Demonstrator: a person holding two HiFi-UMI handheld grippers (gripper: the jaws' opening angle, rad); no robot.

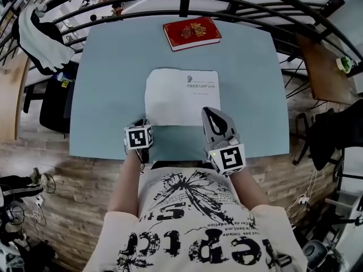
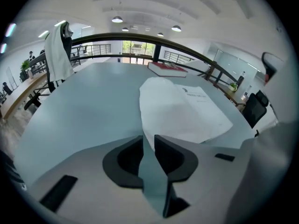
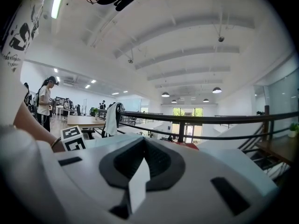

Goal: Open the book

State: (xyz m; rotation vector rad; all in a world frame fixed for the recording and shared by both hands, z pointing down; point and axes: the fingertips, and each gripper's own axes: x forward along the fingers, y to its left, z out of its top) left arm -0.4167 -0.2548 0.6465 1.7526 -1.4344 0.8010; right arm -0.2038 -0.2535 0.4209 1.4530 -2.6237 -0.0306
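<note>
A white book (image 1: 181, 95) lies open in the middle of the blue-grey table (image 1: 113, 67); its right page carries a few lines of print and its left page bulges a little. My left gripper (image 1: 142, 122) points steeply down at the book's near left corner. In the left gripper view its jaws (image 2: 148, 138) stand slightly apart, open, with only table showing between them and the page corner (image 2: 187, 111) just beyond the tips. My right gripper (image 1: 211, 111) is held level above the book's near right corner, shut (image 3: 143, 140) and empty.
A red book (image 1: 191, 33) lies shut at the table's far edge. A black railing (image 1: 187, 4) curves behind the table. A white garment (image 1: 42, 44) hangs on a chair at the left. At the right stands a wooden side table (image 1: 323, 67).
</note>
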